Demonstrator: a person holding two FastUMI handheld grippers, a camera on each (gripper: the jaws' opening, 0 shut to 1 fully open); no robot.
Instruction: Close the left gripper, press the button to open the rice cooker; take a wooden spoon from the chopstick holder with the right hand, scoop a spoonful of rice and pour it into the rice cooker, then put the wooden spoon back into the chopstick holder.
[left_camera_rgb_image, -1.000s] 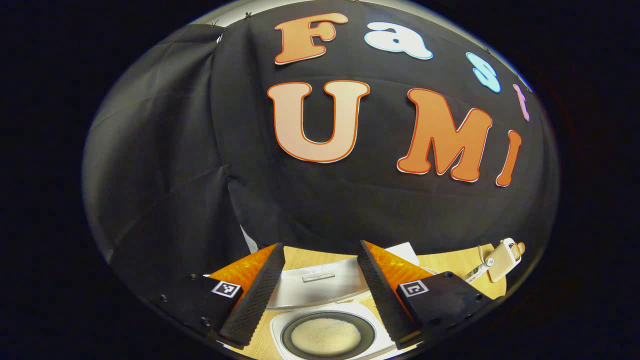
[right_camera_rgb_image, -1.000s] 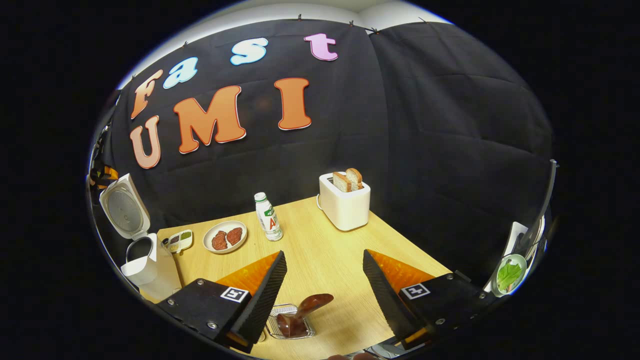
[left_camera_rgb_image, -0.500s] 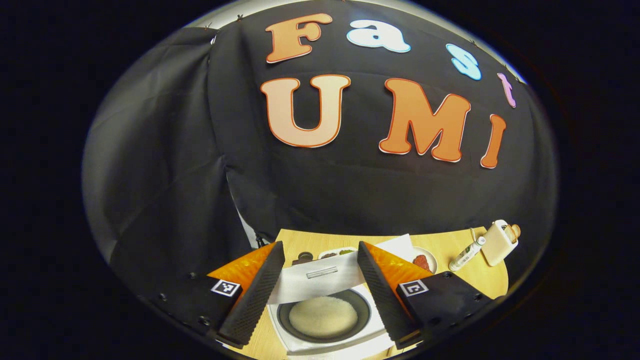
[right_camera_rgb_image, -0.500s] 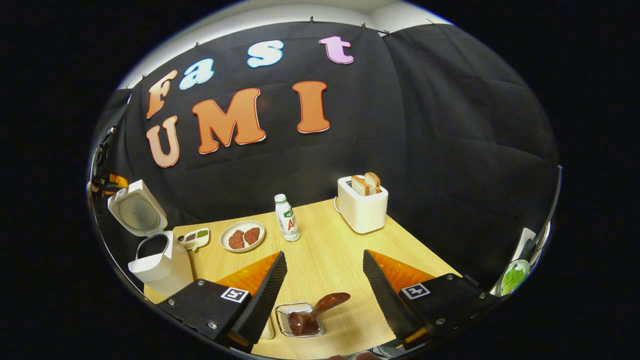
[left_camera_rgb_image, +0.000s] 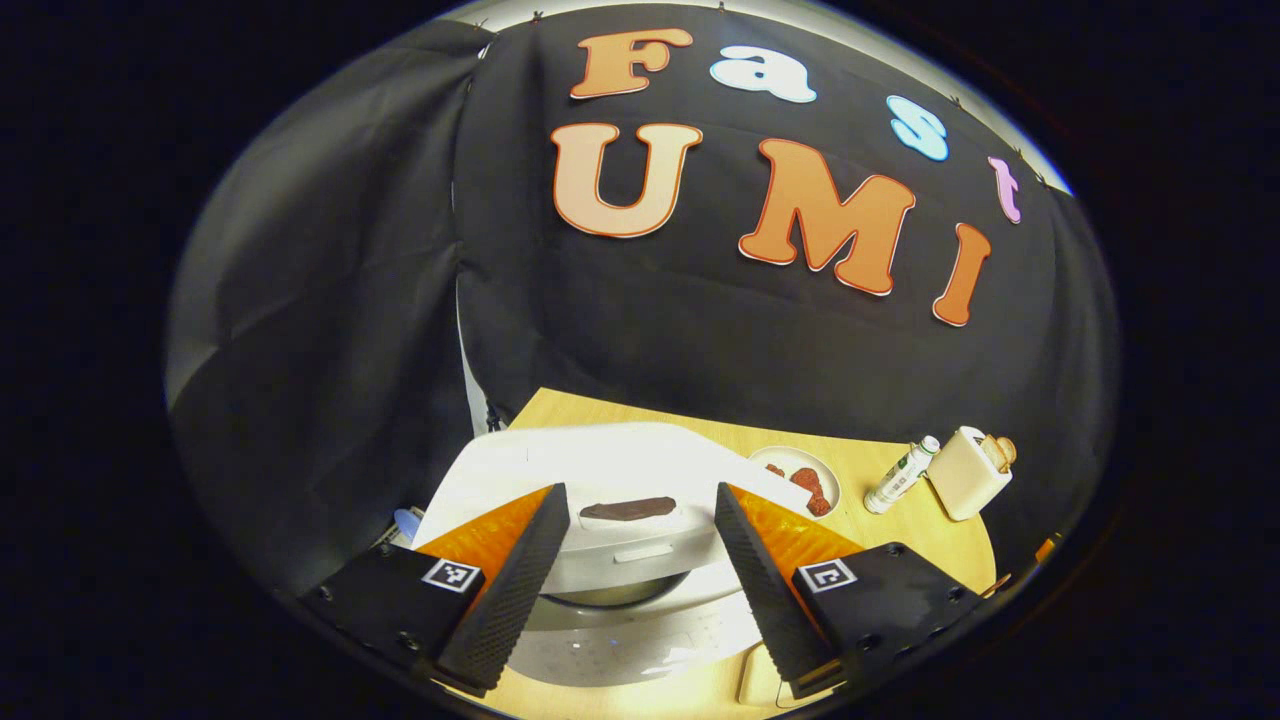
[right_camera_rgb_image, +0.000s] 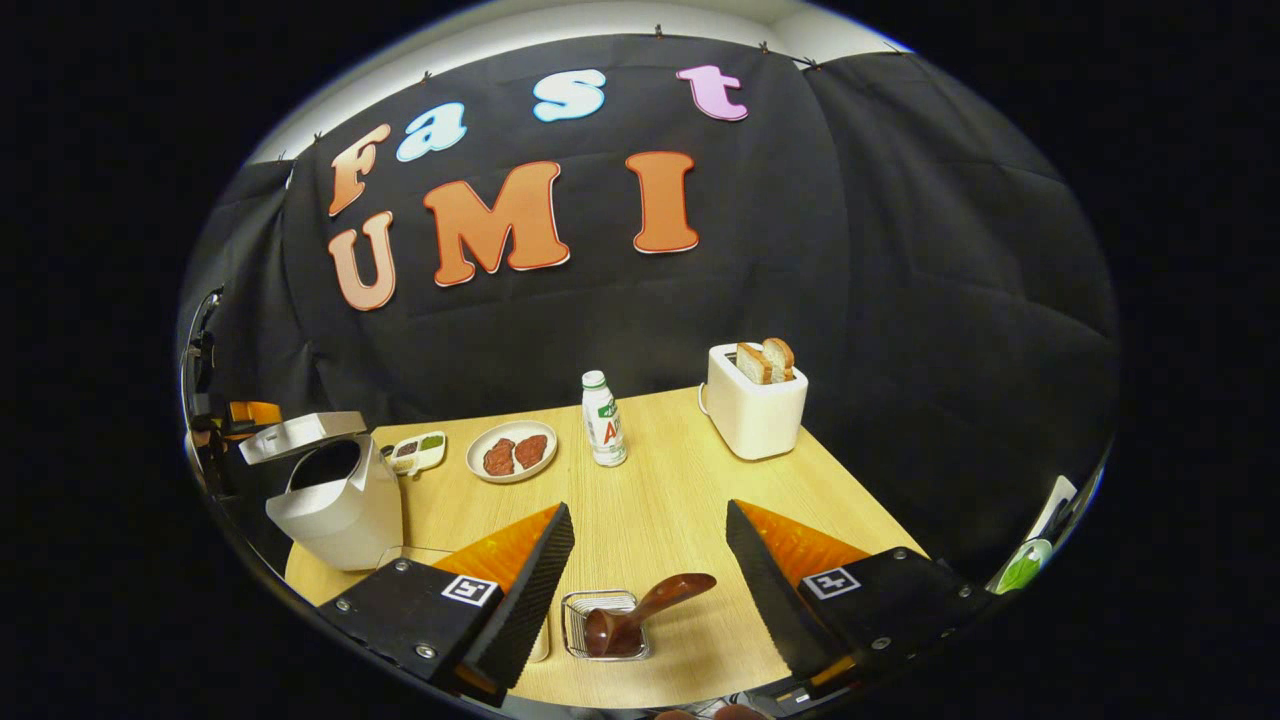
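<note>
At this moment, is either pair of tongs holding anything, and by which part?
Nothing is held. The right tongs stand open above the wooden spoon in its chopstick holder; the left tongs stand open over the rice cooker.

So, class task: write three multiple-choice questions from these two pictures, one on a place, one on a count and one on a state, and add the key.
1. Where is the wooden spoon?
A. in the wire holder
B. in the rice cooker
C. on the plate

2. How many bread slices stand in the toaster?
A. one
B. two
C. four

3. The right gripper has its fingers
A. shut on the spoon
B. open, holding nothing
C. shut on the bottle

Key: 1 A, its bowl sits inside the holder; 2 B, two tops stick out; 3 B, the fingers stand wide apart over bare table.
</note>
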